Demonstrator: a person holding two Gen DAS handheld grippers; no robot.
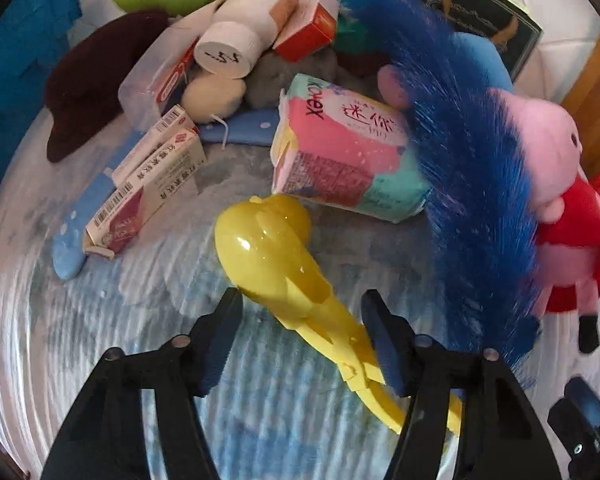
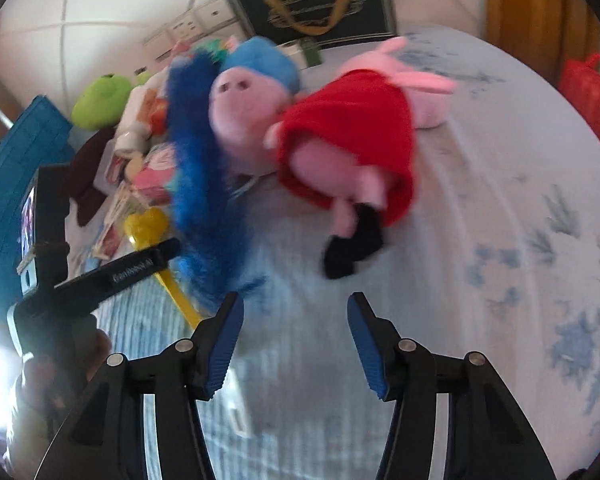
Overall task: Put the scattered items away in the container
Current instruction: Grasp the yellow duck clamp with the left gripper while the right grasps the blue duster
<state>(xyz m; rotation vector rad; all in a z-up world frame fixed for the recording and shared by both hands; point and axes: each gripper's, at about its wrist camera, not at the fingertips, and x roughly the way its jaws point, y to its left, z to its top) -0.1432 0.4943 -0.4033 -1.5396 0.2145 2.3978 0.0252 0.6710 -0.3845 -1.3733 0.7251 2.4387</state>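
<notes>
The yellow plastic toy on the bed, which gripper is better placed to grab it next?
Left. The left gripper is open with the yellow toy already between its fingers; the right gripper faces bare bedsheet.

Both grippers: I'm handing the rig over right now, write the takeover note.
Left gripper: open, jaws either side of the yellow plastic toy, not clamped.
Right gripper: open, empty, facing the red-dressed pig plush.
Blue crate at far left; nothing visibly in it.
Left to do: everything on the bed, including the medicine boxes, Kotex pack and blue feather duster.
</notes>
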